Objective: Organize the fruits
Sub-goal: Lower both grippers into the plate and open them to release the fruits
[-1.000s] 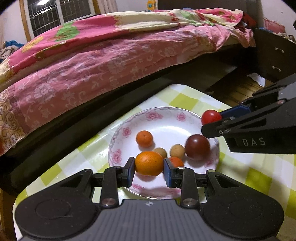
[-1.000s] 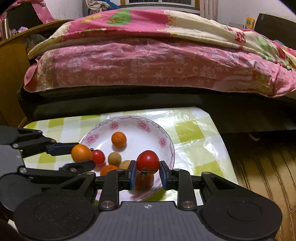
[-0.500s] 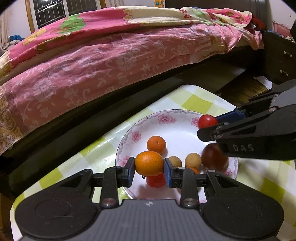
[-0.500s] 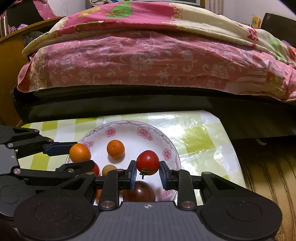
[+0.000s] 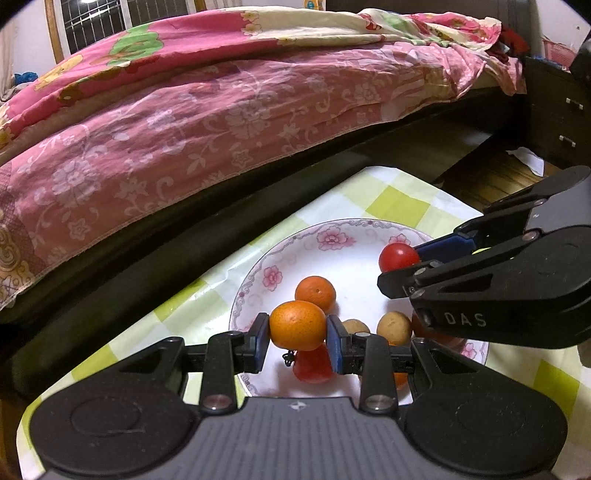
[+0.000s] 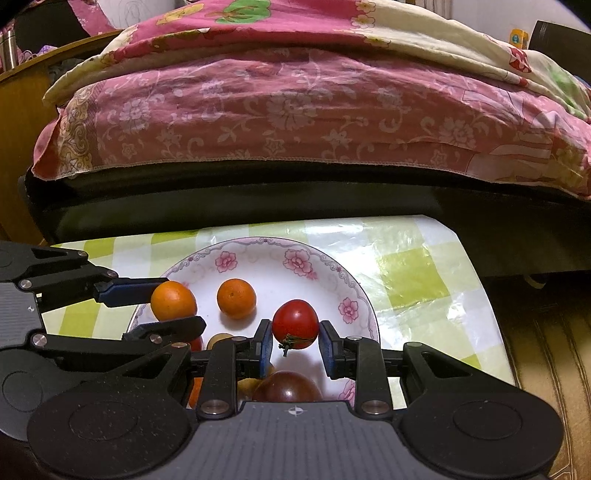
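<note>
Lifting orange (image 5: 297, 325) and tomato (image 6: 295, 324) higher off plate (image 6: 258, 247) (both clamped).

Ahead of me: bed (image 6: 314, 192) with a pink floral quilt (image 5: 229, 110) draped over its edge, dark frame underneath, plus a cream-and-green patterned blanket (image 6: 424, 33) on top. Table wears a glossy green-and-white checked cloth (image 6: 417, 266), its far edge close to the bed frame. Barred window (image 5: 122, 14) back left in my left view, dark drawer unit (image 5: 557, 118) at right with wood floor (image 5: 491, 177) below it.
</note>
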Available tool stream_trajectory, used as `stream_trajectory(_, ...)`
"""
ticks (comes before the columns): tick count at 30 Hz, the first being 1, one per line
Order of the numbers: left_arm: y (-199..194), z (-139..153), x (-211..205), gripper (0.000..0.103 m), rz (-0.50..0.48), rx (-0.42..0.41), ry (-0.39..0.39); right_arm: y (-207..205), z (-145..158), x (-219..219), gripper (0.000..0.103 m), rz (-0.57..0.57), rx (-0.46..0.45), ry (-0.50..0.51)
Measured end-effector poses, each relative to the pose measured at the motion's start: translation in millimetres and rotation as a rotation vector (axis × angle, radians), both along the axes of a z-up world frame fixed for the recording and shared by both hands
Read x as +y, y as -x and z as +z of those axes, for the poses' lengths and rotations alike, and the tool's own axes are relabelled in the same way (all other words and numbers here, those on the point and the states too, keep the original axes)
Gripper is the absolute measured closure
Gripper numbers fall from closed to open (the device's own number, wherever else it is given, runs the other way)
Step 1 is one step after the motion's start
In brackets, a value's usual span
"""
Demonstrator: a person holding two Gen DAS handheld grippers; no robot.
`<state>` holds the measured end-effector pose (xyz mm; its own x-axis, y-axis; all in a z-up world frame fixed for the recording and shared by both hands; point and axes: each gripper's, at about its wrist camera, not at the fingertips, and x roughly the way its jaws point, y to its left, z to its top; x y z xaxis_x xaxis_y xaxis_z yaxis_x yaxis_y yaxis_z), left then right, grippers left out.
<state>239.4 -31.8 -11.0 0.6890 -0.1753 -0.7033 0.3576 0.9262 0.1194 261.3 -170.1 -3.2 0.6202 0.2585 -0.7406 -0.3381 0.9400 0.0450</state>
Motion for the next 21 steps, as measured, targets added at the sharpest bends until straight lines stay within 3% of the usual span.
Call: stream_trajectory(21,2.0,1.9,-0.1,0.062,-0.003,-0.006,-0.002,2.4,-1.9,-0.3,0.073,0.002,-0.003,-0.020)
